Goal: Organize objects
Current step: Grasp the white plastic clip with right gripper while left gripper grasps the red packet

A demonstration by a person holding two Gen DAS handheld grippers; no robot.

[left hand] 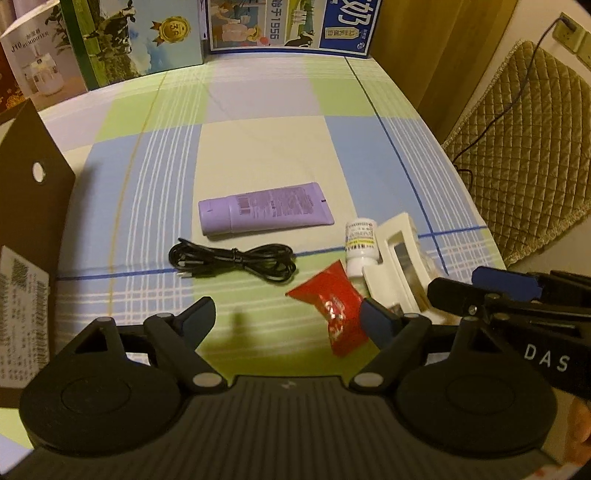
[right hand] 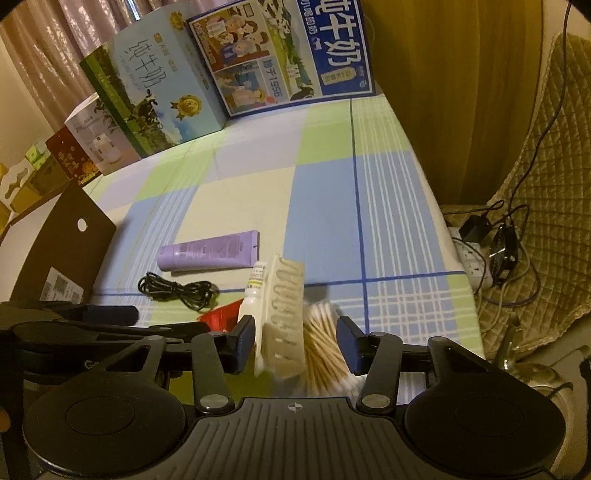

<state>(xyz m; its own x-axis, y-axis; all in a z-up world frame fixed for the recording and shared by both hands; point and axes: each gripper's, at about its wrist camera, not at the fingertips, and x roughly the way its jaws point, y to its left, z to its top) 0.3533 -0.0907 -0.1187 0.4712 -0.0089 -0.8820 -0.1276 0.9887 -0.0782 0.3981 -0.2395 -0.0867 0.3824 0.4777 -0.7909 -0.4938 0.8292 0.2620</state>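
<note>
On the checked tablecloth lie a purple tube, a coiled black cable, a red packet, a small white bottle and a white hair claw clip. My left gripper is open, low over the cloth, its right finger beside the red packet. My right gripper is open around the hair clip and a clear pack of cotton swabs. The tube, cable, bottle and packet show to its left.
Milk cartons and boxes stand along the table's far edge. A brown cardboard box is at the left. A quilted chair and a power strip with cables lie beyond the right edge.
</note>
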